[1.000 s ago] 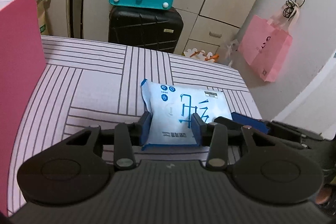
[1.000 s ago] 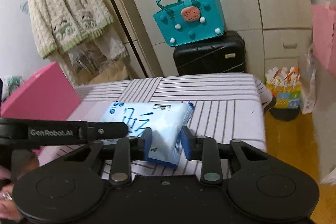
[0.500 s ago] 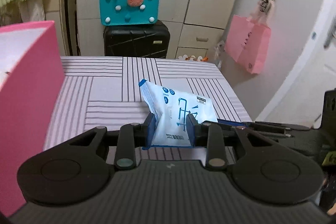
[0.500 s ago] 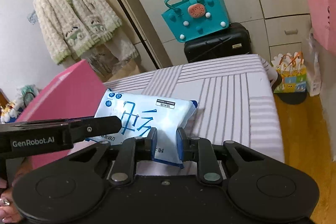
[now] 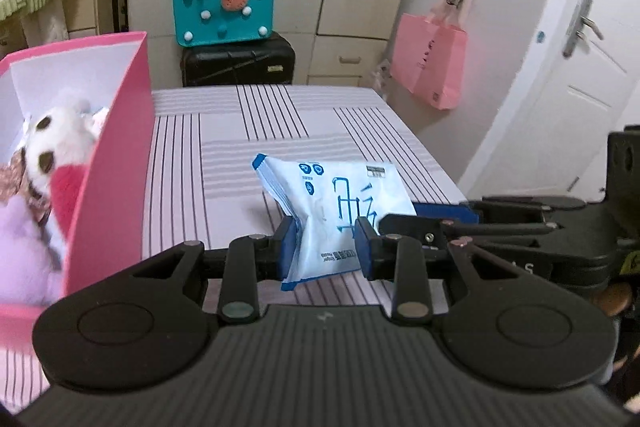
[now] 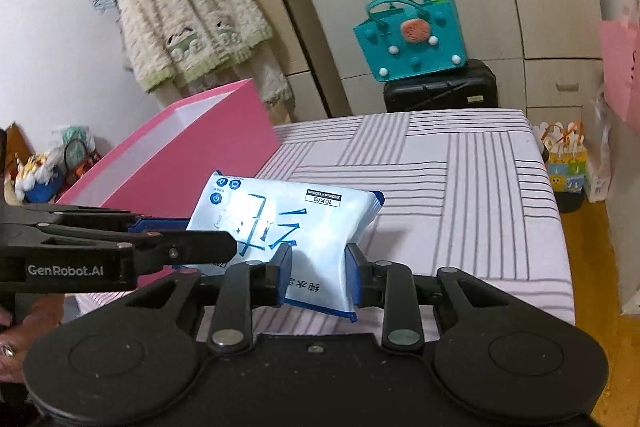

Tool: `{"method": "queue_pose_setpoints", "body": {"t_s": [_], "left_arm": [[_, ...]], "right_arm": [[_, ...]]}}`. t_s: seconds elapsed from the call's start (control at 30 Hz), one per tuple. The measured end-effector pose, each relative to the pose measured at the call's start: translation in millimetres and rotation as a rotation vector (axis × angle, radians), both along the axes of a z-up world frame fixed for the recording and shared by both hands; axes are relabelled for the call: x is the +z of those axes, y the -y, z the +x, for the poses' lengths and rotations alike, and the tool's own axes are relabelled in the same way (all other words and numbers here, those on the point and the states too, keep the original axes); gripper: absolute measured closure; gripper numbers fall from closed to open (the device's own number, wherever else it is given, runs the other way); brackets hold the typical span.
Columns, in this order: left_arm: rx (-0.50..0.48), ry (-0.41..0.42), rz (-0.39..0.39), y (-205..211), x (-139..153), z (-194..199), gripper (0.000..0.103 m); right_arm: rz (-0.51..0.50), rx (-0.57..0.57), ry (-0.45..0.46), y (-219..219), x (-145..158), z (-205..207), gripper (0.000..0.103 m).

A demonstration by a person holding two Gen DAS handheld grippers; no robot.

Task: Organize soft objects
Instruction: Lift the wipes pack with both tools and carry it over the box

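Left wrist view, left tool (image 5: pixel 327 245) pinching wipes pack (image 5: pixel 340 215), right tool (image 6: pixel 318 275) pinching it, jaws opening

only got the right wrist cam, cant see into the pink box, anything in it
observer: Yes. A white plush toy with dark spots and a lilac plush lie in the pink box.
operator: is the left gripper really on the wipes pack
observer: Yes. The left gripper pinches the near end of the wipes pack, which creases between its pads.
operator: whats off to the far right
observer: A white door with a lever handle.
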State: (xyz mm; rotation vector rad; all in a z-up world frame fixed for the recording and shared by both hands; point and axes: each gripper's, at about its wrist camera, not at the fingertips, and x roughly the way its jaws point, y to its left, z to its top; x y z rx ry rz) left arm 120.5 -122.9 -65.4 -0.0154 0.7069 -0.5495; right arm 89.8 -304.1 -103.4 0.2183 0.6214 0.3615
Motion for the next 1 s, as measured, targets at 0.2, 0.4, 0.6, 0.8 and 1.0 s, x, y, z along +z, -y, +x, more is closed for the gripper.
{"method": "queue_pose_setpoints", "body": {"t_s": [0.2, 0.4, 0.6, 0.8, 1.0], "left_arm": [[-0.062, -0.007, -0.002, -26.7, 9.0, -32.8, 0.073], [-0.119, -0.015, -0.005, -64.5, 20.2, -57.9, 0.073], [-0.107, 0.038, 0.01, -103.9, 37.9, -77.4, 0.073], [-0.061, 0.085, 0.018, -138.2, 59.5, -82.3, 0.073], [0.009, 0.169, 0.018, -161.0, 75.7, -70.7, 0.073]], "right_arm": [[-0.015, 0.044, -0.014, -20.7, 12.3, -28.9, 0.055], [-0.039, 0.124, -0.021, -50.0, 33.4, -50.6, 0.05], [-0.032, 0.211, -0.004, -80.1, 52.3, -58.4, 0.048], [-0.059, 0.29, 0.049, -112.9, 78.0, -55.6, 0.048], [-0.08, 0.338, 0.112, -139.0, 99.3, -36.6, 0.048]]}}
